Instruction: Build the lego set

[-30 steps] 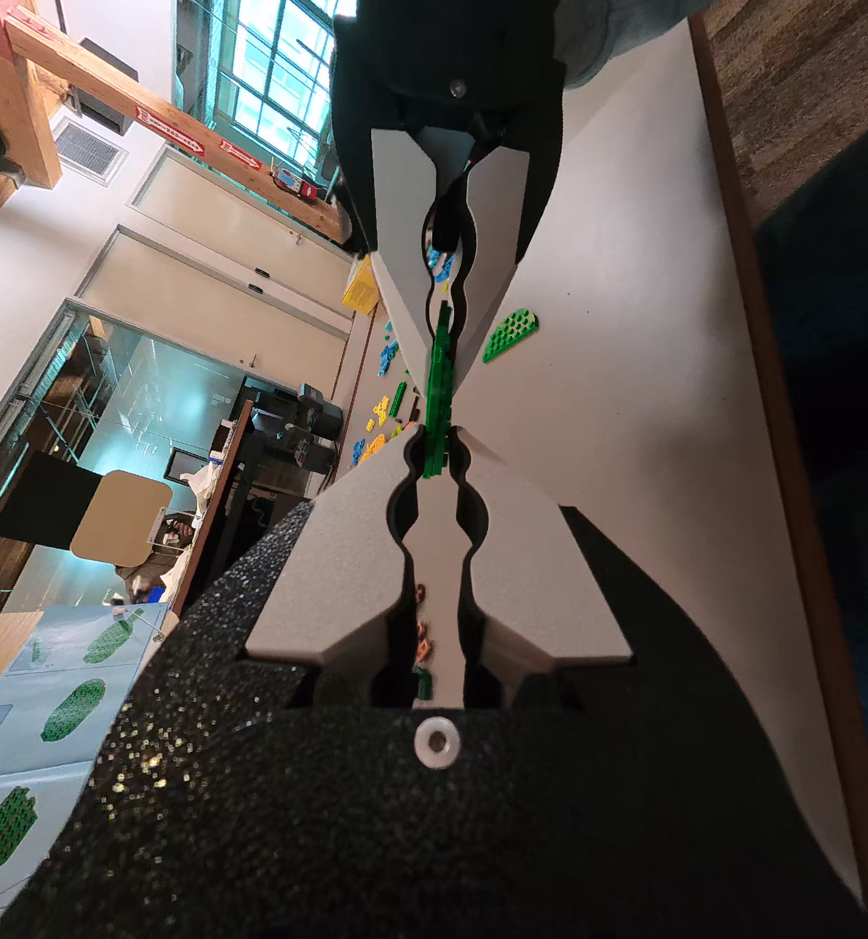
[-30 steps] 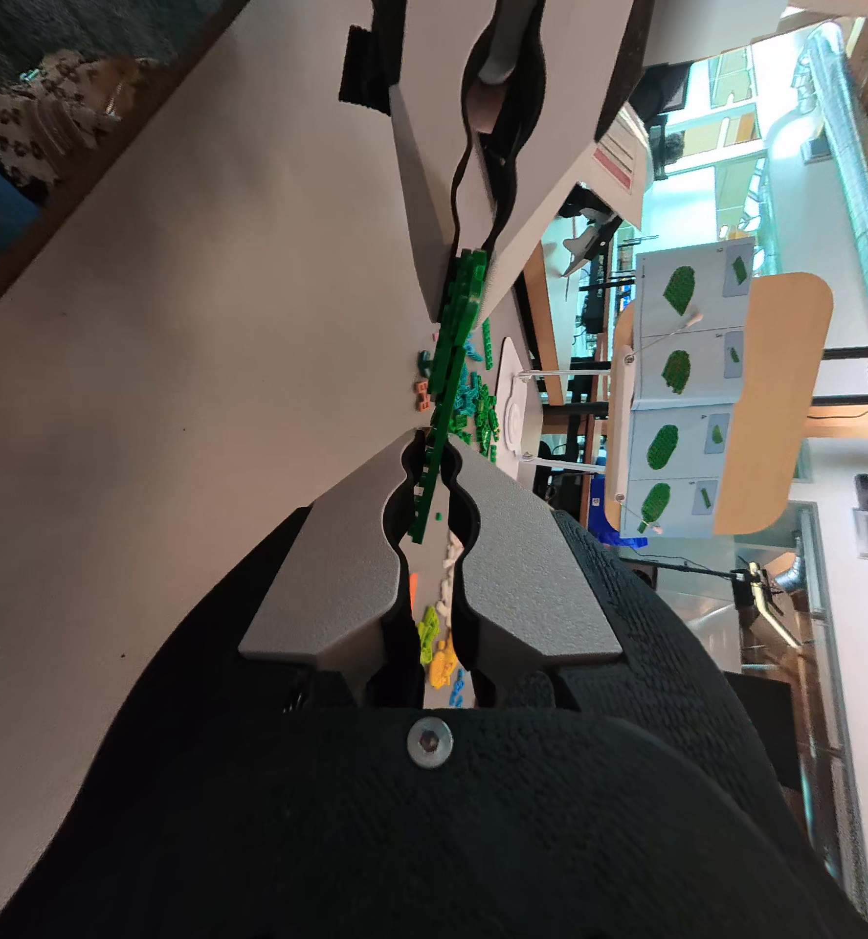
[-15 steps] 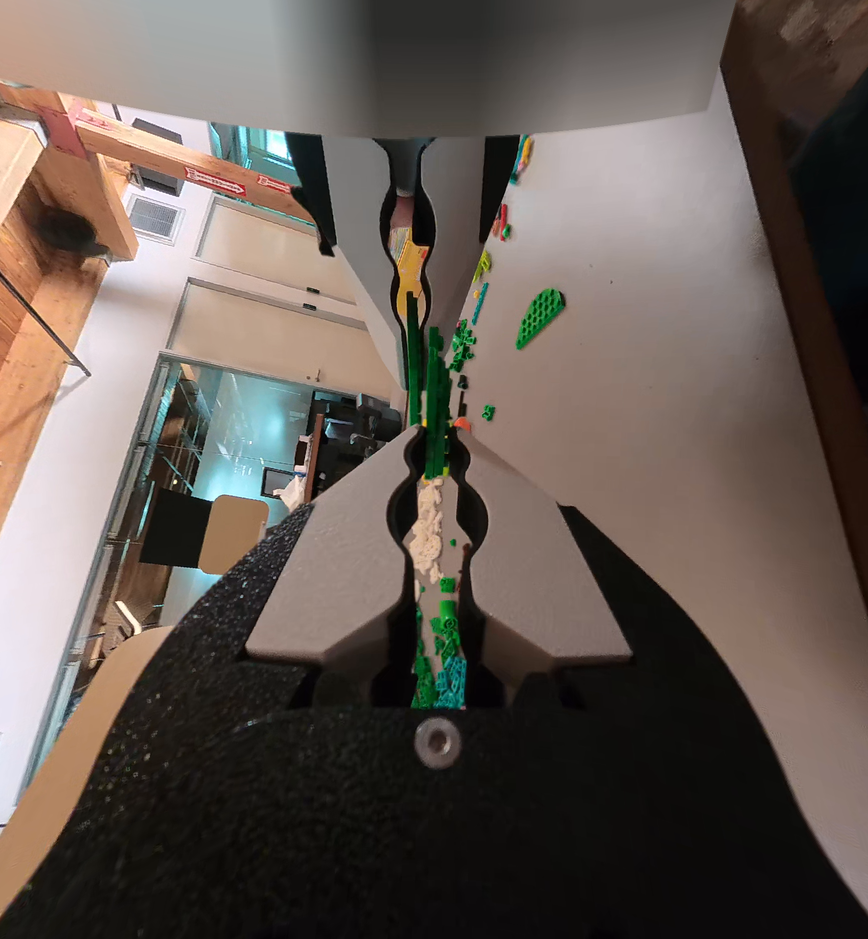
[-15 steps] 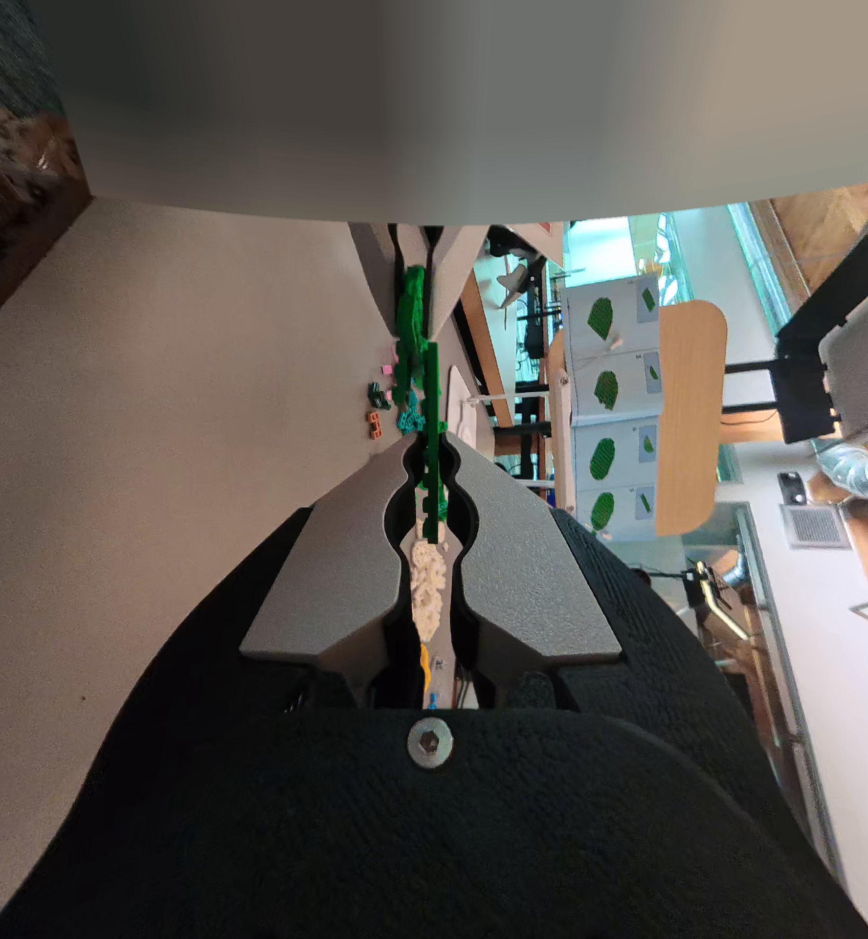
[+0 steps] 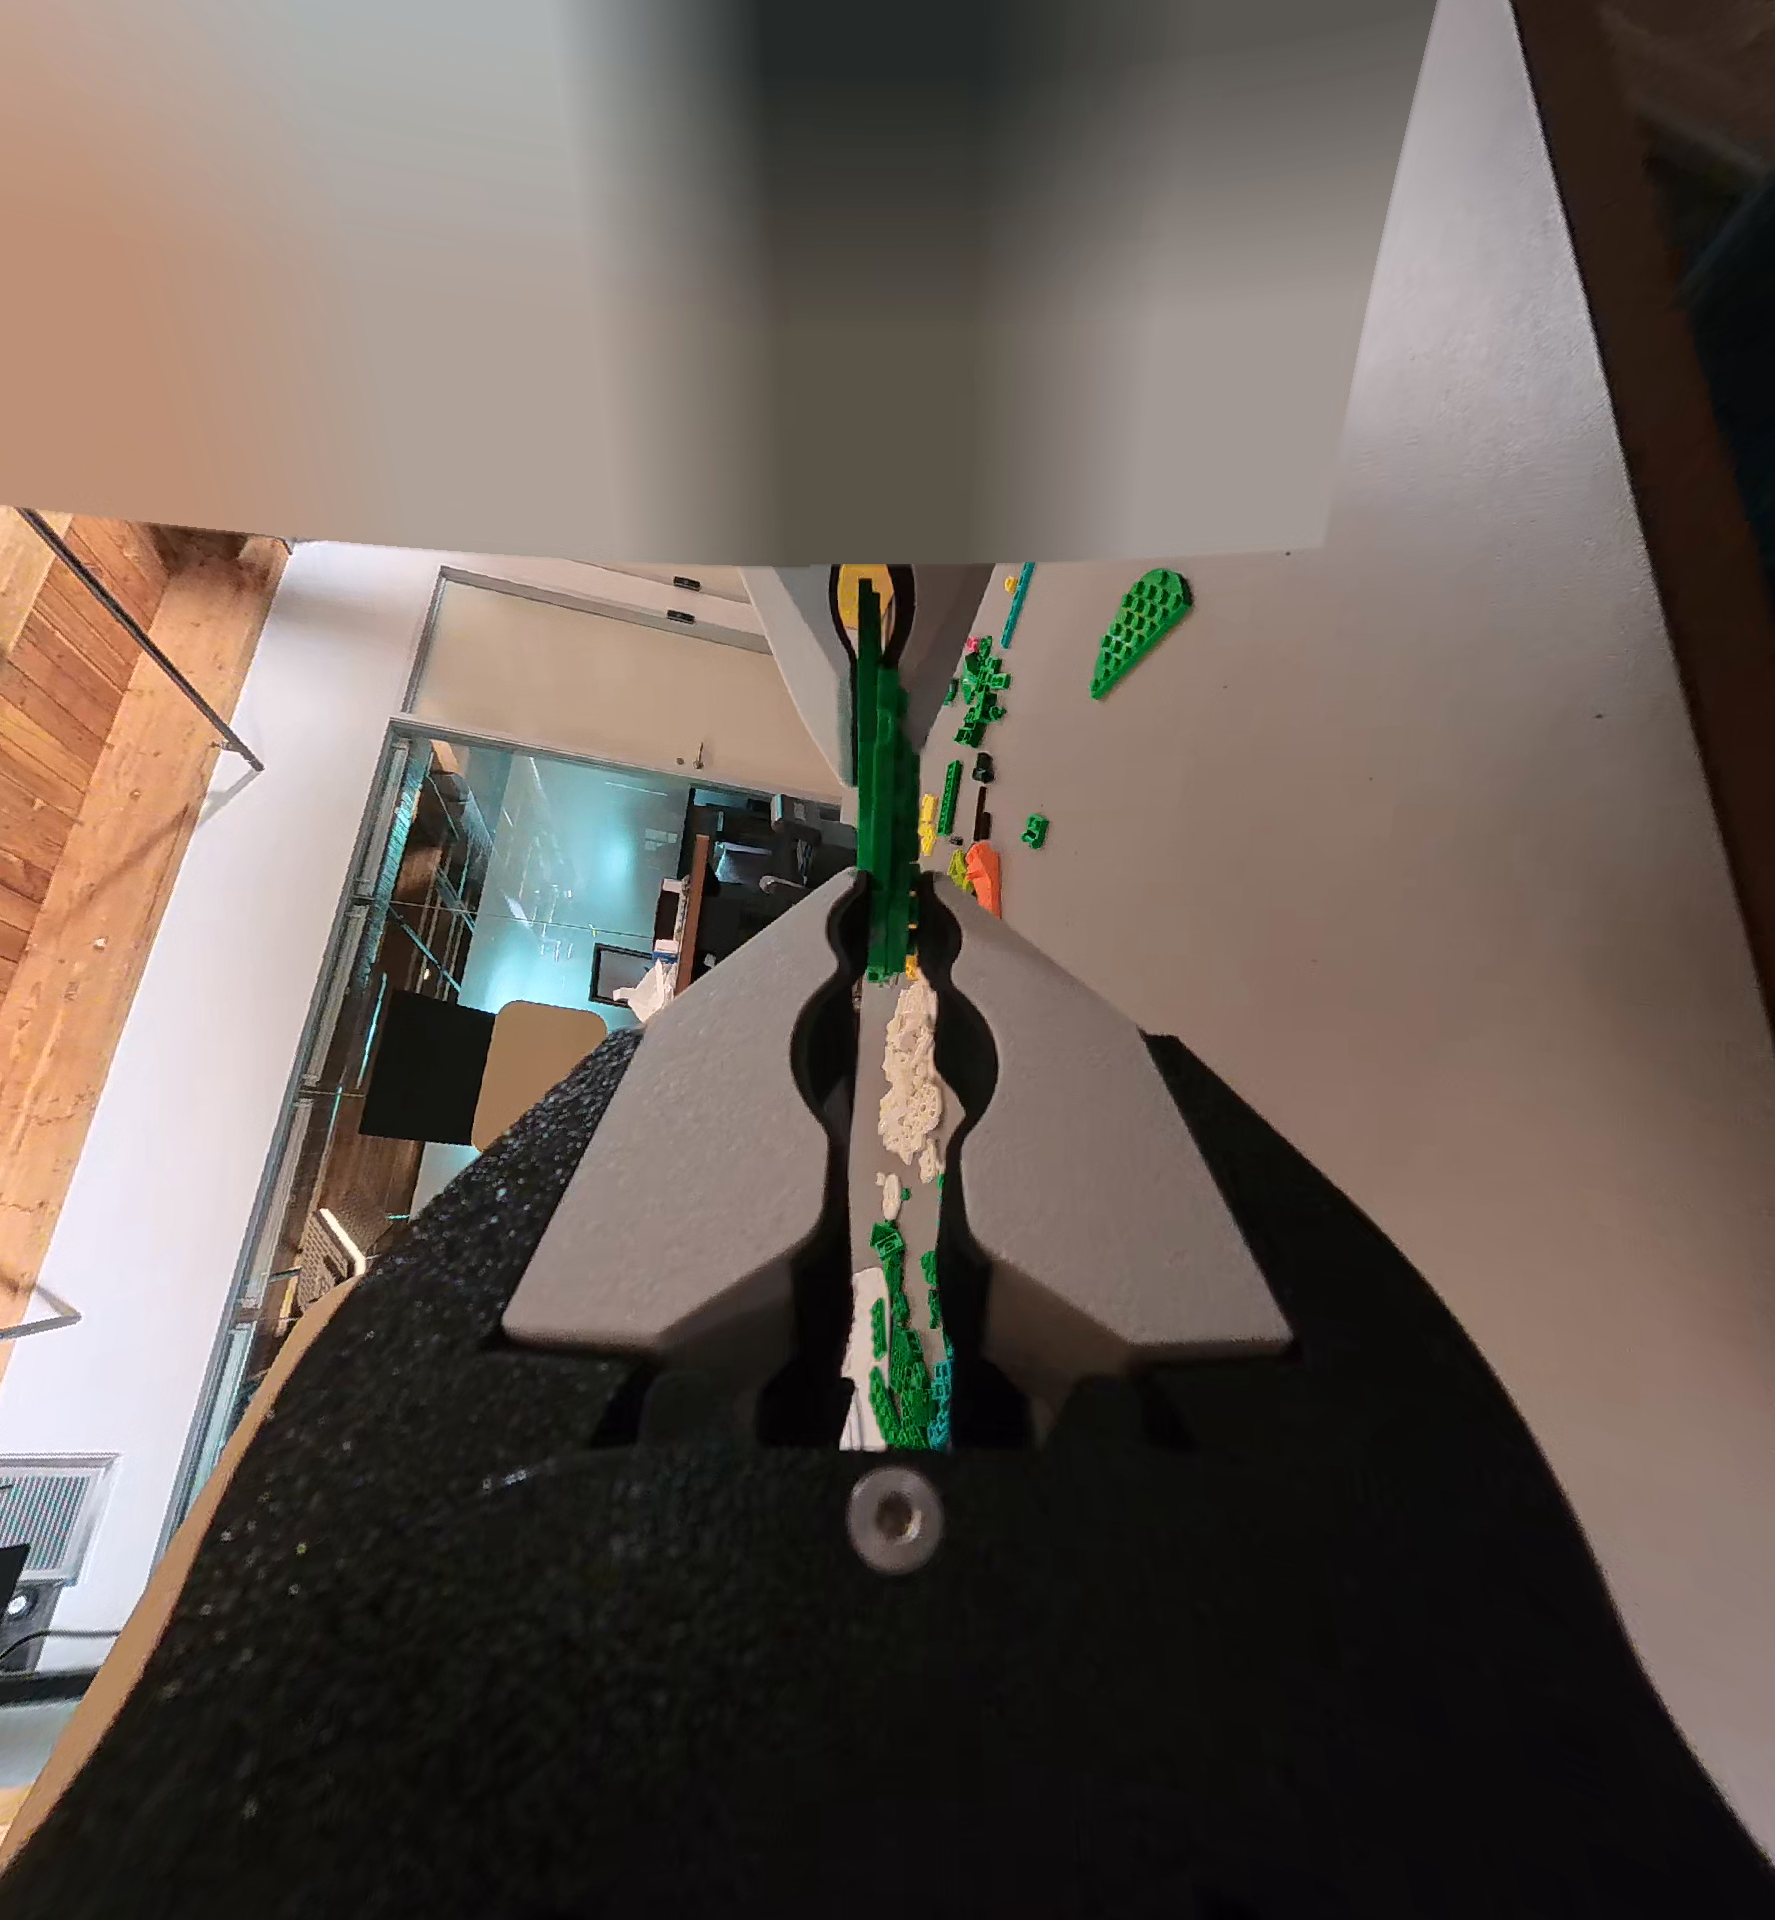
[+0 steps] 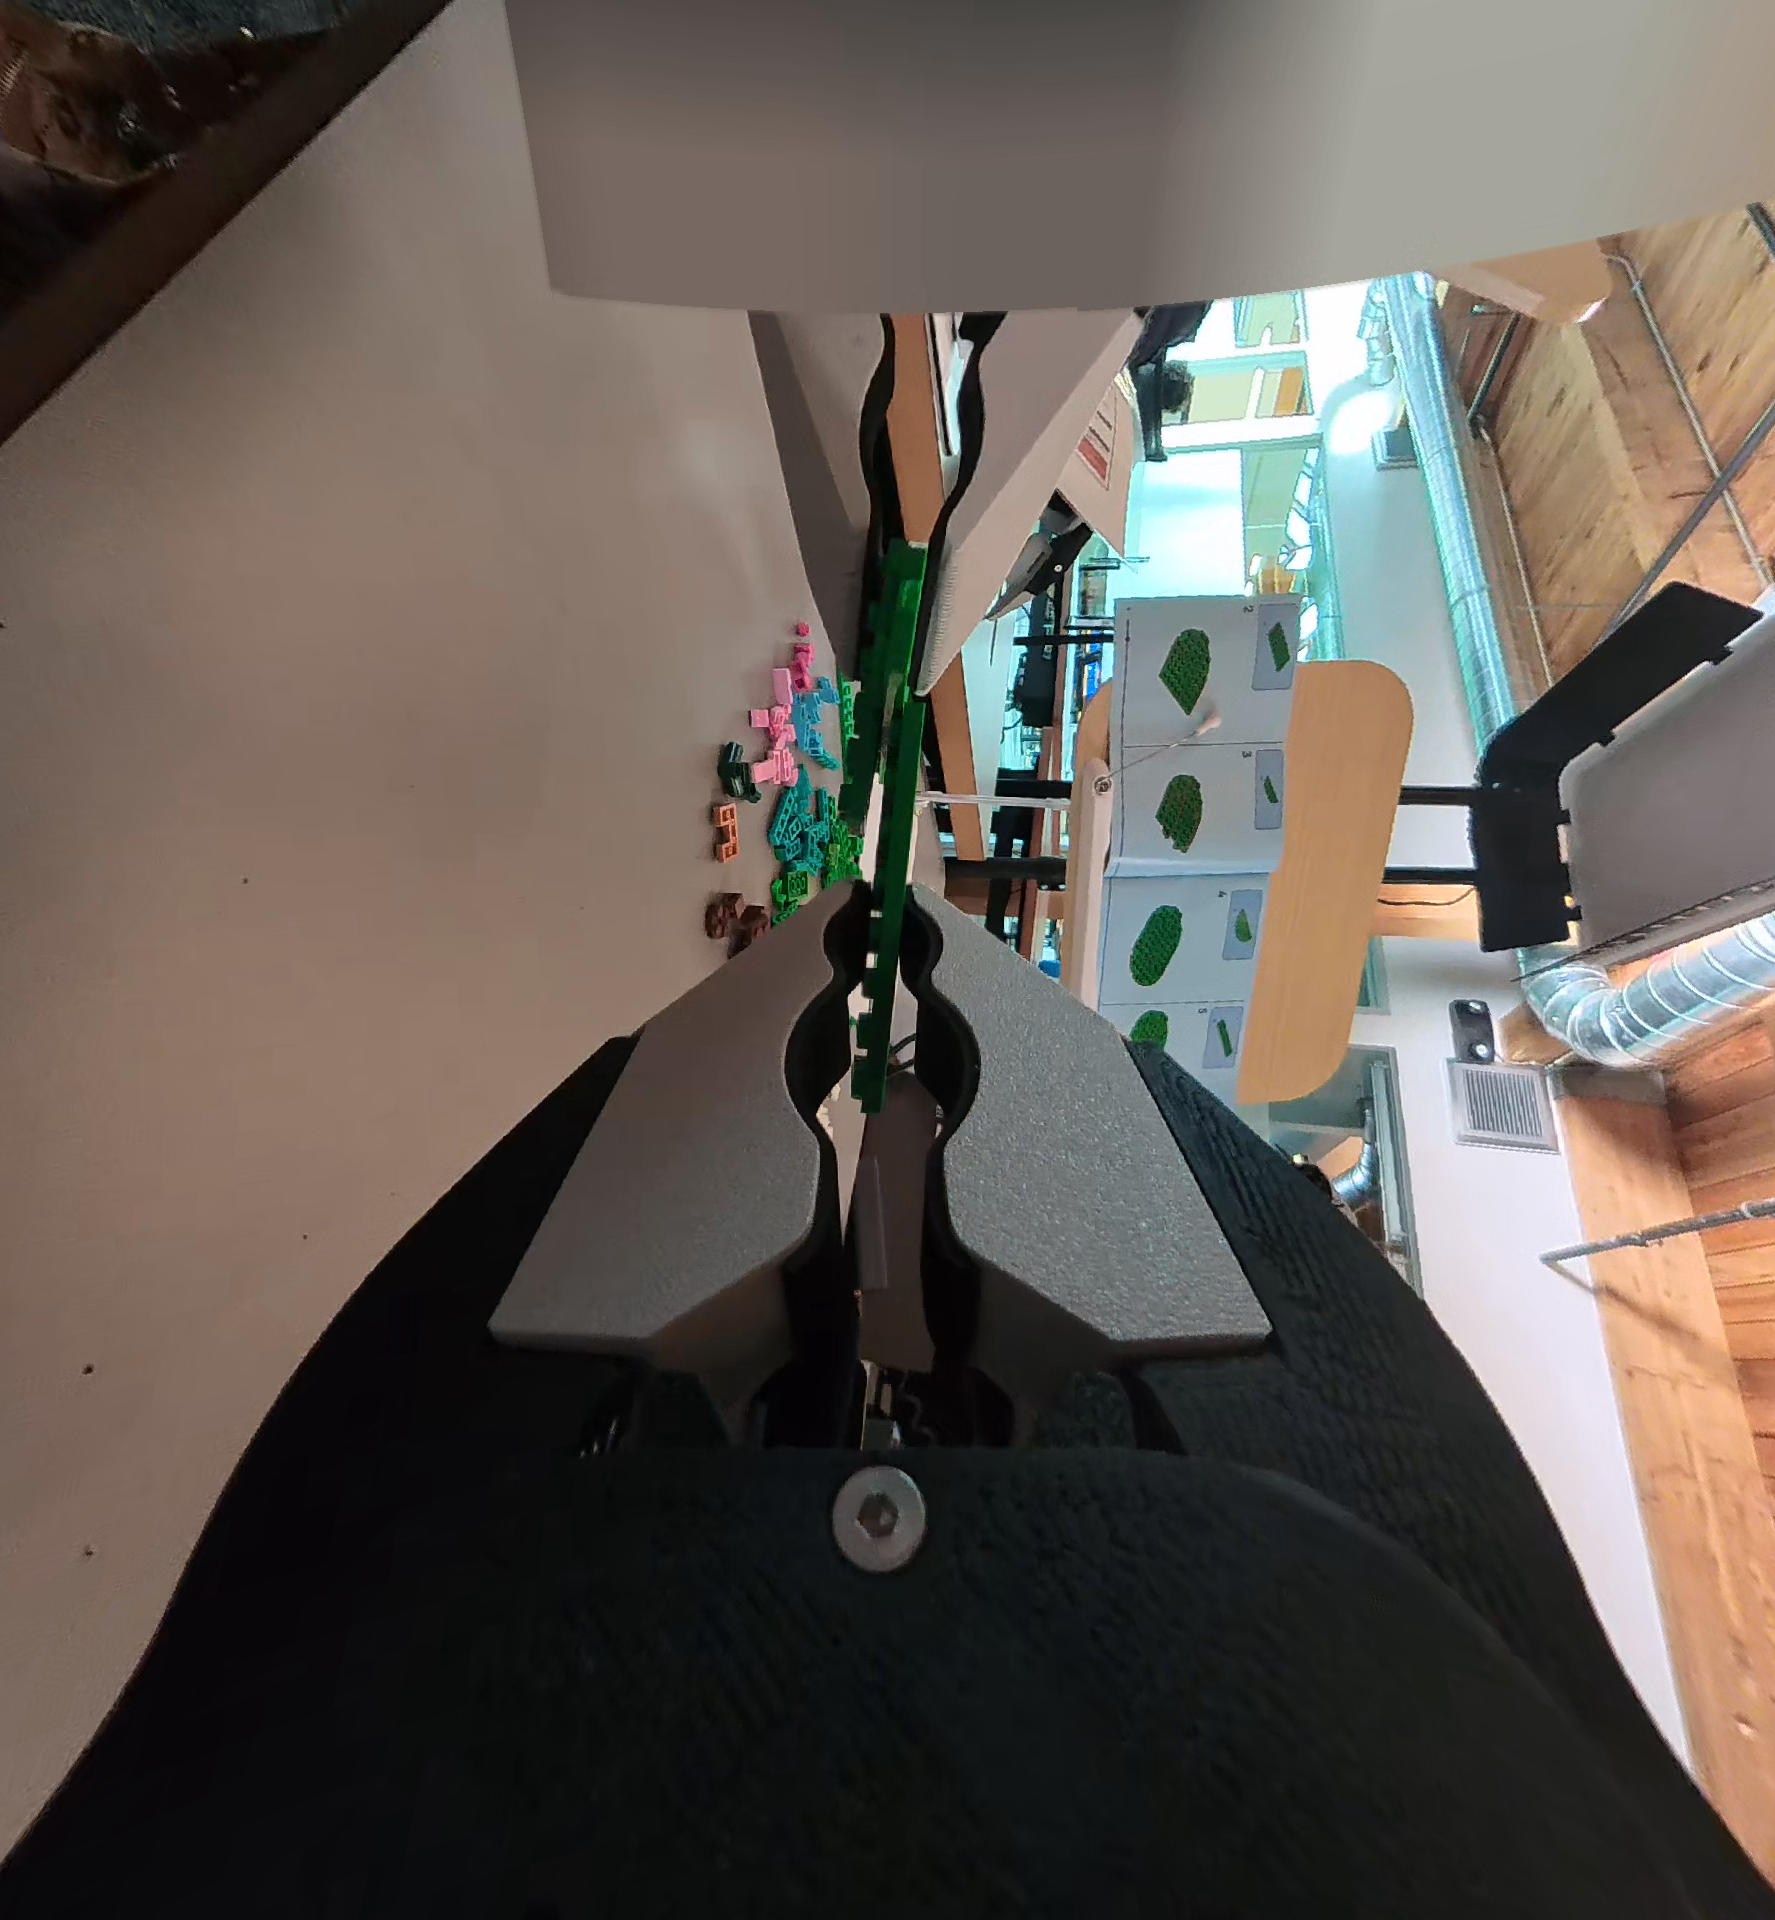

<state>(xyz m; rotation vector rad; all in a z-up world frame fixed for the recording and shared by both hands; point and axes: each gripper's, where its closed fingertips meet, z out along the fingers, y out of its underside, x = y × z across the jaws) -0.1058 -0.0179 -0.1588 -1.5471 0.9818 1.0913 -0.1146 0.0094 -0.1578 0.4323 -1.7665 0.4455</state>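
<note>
Left gripper [image 5: 891,902] and right gripper [image 6: 888,914] each clamp matte grey fingers on opposite ends of one thin studded green brick plate [image 5: 885,790], held edge-on above the smooth pale desk [image 5: 1382,935]; loose plastic bricks [image 6: 789,790] and a green wedge plate [image 5: 1137,629] lie below

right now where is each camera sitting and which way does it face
Left wrist view: sits on the left gripper, looking along its fingers at the green brick plate that they clamp, with the white table to its right.
Right wrist view: sits on the right gripper, looking along its fingers at the plate's other end, table to its left.
Shared: the plate, the table, and each shows the opposite gripper clamping the far end.
</note>
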